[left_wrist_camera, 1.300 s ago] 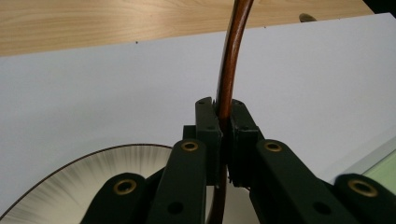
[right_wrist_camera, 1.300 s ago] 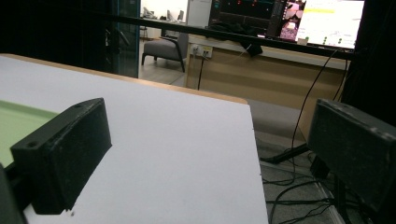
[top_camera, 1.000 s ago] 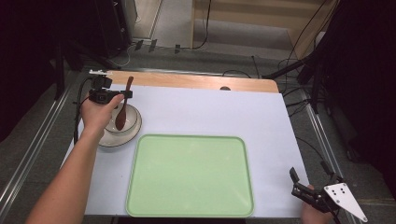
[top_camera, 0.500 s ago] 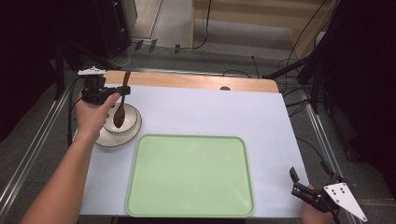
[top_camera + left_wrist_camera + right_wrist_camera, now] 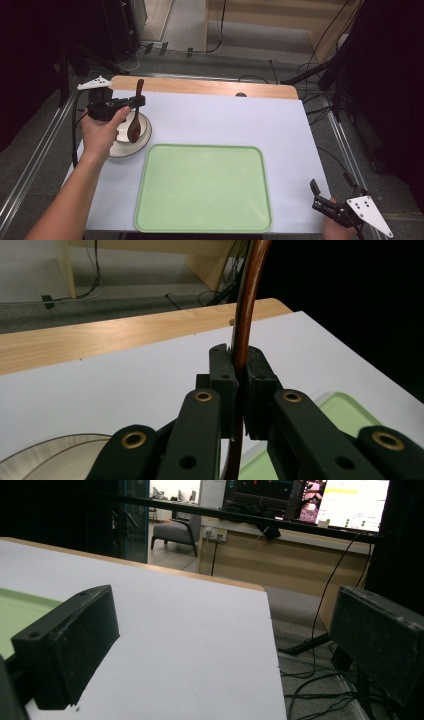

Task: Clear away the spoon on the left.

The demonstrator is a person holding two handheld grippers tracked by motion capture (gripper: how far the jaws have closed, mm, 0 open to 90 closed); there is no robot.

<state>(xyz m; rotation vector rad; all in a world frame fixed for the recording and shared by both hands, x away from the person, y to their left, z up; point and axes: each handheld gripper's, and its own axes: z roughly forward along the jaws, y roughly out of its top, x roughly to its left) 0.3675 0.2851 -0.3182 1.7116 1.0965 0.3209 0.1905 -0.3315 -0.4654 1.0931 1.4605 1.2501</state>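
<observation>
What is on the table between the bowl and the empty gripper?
The green tray lies between the bowl and the right gripper, as the high view shows. The tray is bare.

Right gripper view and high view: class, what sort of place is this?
Probably a lab or recording workspace: lit monitors on a far bench, loose cables across the floor, and a framed table holding a green tray.

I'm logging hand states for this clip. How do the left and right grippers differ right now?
The left gripper is shut on the wooden spoon, while the right gripper is open and holds nothing. The left hangs over the bowl at the table's far left; the right sits at the near right corner. Both have black jaws.
</observation>
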